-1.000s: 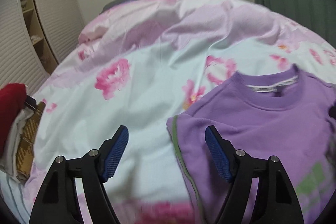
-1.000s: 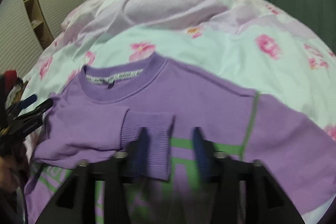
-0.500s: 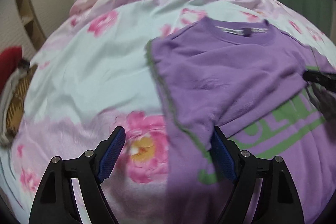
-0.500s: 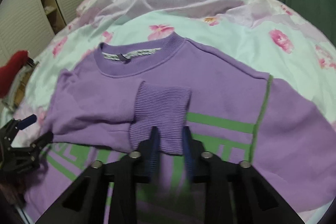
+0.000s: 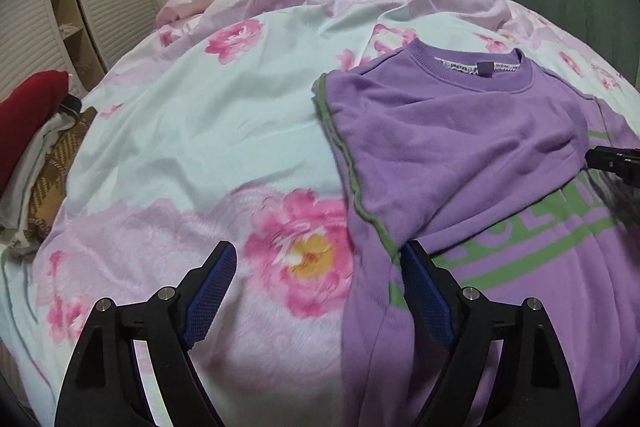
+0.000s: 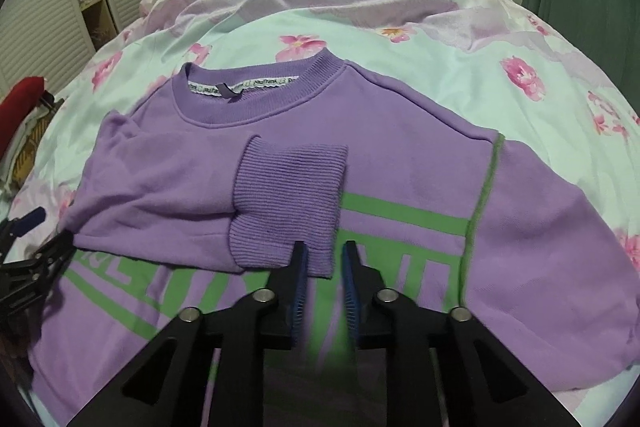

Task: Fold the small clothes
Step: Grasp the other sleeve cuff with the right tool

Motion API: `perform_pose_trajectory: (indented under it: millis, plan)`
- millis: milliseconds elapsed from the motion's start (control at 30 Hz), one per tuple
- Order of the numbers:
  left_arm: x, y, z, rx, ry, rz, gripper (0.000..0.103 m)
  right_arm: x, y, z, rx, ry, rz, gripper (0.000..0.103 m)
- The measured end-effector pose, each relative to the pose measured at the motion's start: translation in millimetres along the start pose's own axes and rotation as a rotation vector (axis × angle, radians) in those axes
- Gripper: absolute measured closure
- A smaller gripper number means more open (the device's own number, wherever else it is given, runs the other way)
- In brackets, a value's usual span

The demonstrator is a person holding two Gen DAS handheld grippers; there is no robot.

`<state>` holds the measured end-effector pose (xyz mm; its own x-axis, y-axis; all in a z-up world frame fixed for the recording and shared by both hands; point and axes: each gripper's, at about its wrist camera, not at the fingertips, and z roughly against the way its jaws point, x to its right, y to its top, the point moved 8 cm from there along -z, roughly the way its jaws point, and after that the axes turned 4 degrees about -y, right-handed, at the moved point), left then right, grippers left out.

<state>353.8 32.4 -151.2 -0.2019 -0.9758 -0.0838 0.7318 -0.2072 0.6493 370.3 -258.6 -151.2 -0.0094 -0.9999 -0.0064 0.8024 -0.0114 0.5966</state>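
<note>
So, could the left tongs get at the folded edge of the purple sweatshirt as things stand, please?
Probably yes: the left tongs are wide open, with the sweatshirt edge already between them and nothing covering it.

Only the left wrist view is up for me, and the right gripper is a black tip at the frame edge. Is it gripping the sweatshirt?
Observer: No. The right gripper has just been opening its jaws; a corner of the ribbed cuff lies between them, apparently unpinched.
Operator: Where does that cuff lie?
Observer: Across the chest of the sweatshirt, below the collar, overlapping the green print.
Operator: And the other sleeve?
Observer: The other sleeve is spread flat to the side, not yet folded.
</note>
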Motion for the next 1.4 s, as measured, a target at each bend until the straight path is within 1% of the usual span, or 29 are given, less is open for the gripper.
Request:
perform_pose_trajectory:
  millis: [100,200,267,300,333,400,467,600,667,700,733,833,933,1033,1133,1267,1333,1400]
  plan:
    - [-4.3,-0.2,10.0,0.008,0.012,0.012,0.018,4.8,-4.0,7.8,-0.009,0.005,-0.016,0.077]
    - [0.6,0.4,28.6,0.029,0.011,-0.003,0.019,9.6,-7.7,36.3,0.054,0.003,-0.01,0.076]
    - [8.6,2.7,42.4,0.047,0.006,-0.021,0.018,17.8,-13.6,63.5,0.113,-0.023,0.001,0.063]
    - [15.1,4.1,50.7,0.059,0.0,-0.029,0.018,21.6,-14.8,72.0,0.133,-0.032,0.0,0.054]
    - [25.1,5.8,59.7,0.069,-0.013,-0.034,0.018,27.5,-17.2,84.0,0.16,-0.045,-0.007,0.05]
    - [45.1,9.6,72.0,0.081,-0.041,-0.037,0.018,40.1,-22.3,105.3,0.192,-0.062,-0.036,0.05]
    - [79.5,16.6,87.0,0.11,-0.091,-0.053,0.017,56.9,-28.8,127.3,0.218,-0.067,-0.091,0.05]
    - [144.9,32.1,106.8,0.162,-0.155,-0.093,0.015,92.7,-40.0,156.4,0.256,-0.082,-0.178,0.05]
    - [175.5,39.2,114.3,0.183,-0.187,-0.097,0.015,120.3,-49.9,167.5,0.268,-0.111,-0.215,0.047]
    - [186.3,42.1,116.8,0.192,-0.195,-0.097,0.015,132.9,-54.3,170.9,0.27,-0.128,-0.229,0.044]
    - [200.9,45.8,119.3,0.207,-0.207,-0.098,0.015,151.9,-62.1,174.2,0.267,-0.15,-0.255,0.043]
    - [236.3,54.8,119.9,0.231,-0.224,-0.089,0.014,195.9,-82.0,176.6,0.248,-0.179,-0.341,0.043]
    - [266.7,59.2,113.3,0.222,-0.246,-0.073,0.014,233.1,-99.5,173.3,0.234,-0.209,-0.411,0.043]
    - [290.5,61.2,106.0,0.218,-0.242,-0.087,0.014,260.9,-112.2,163.1,0.212,-0.217,-0.461,0.043]
    - [308.2,60.4,98.4,0.206,-0.231,-0.099,0.014,286.5,-119.9,147.0,0.195,-0.195,-0.531,0.043]
    - [327.1,59.4,90.5,0.189,-0.216,-0.118,0.014,309.9,-125.4,126.6,0.178,-0.16,-0.602,0.043]
    - [333.3,59.0,88.8,0.187,-0.21,-0.13,0.014,317.4,-126.7,113.1,0.153,-0.114,-0.637,0.043]
    - [336.9,58.6,88.1,0.188,-0.204,-0.138,0.014,320.9,-131.7,99.3,0.114,-0.047,-0.687,0.043]
